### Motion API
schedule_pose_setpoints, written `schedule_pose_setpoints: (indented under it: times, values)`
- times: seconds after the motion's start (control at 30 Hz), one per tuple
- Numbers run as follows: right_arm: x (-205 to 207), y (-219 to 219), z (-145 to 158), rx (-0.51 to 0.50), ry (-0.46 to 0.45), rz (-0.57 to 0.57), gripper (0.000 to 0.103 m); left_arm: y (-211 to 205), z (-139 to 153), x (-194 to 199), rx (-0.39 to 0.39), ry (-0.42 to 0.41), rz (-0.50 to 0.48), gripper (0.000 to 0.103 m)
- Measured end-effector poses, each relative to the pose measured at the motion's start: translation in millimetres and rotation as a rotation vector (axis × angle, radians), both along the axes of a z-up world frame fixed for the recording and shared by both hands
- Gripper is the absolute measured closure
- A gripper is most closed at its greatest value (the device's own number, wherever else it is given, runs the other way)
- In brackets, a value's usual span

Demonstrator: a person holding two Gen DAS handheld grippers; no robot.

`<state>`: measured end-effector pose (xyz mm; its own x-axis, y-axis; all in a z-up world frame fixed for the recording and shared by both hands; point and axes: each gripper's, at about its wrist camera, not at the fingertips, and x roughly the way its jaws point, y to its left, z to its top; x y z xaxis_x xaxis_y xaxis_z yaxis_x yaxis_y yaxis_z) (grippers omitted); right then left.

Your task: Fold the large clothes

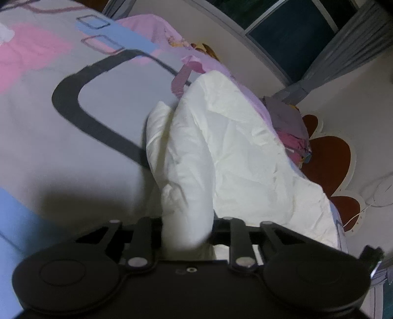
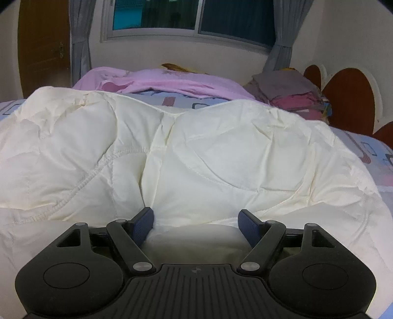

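Left wrist: left gripper point(image 1: 188, 228) clamps one white quilt point(image 1: 233, 137); right gripper point(image 2: 196, 224) spread.

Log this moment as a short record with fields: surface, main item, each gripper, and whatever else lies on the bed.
surface: bed with a patterned sheet
main item: white quilted comforter, bunched and rumpled on the bed
left gripper: shut on a gathered fold of the comforter, lifted off the sheet
right gripper: open, jaws wide, comforter fabric bulging between the fingers but not clamped
other items: pink blanket beyond the comforter; stack of folded clothes near the headboard
background: window with grey curtains
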<state>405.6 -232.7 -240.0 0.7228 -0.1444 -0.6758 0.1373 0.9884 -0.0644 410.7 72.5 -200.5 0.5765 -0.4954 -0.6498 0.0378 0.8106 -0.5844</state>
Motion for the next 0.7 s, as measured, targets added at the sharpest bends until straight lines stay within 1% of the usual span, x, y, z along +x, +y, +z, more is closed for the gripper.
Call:
schedule_pose_setpoints:
  times: [0.1,0.2,0.33,0.43,0.5,0.6,0.67,0.7]
  values:
    - [0,-4,-2,0.011,-0.001,0.012,0.028,-4,13,-3,-0.008,-0.022,0.015,0.085]
    - [0,-9,-4,0.025,-0.006,0.03,0.027,-13,30,-10,0.005,-0.068,0.023,0.086]
    - [-2,-18,-2,0.06,-0.004,0.055,0.027,-37,63,-21,0.053,-0.153,0.011,0.086]
    - [-1,-26,3,0.095,0.015,0.091,0.027,-63,88,-29,0.096,-0.224,-0.025,0.086]
    - [-2,-32,7,0.124,0.021,0.111,0.027,-83,105,-31,0.106,-0.26,-0.052,0.086]
    - [-6,-44,15,0.184,0.02,0.128,0.027,-123,127,-33,0.136,-0.313,-0.116,0.086]
    - [-14,-62,27,0.258,-0.009,0.11,0.028,-153,137,-34,0.167,-0.346,-0.168,0.086]
    - [-21,-73,33,0.276,-0.03,0.092,0.028,-169,140,-34,0.178,-0.359,-0.195,0.086]
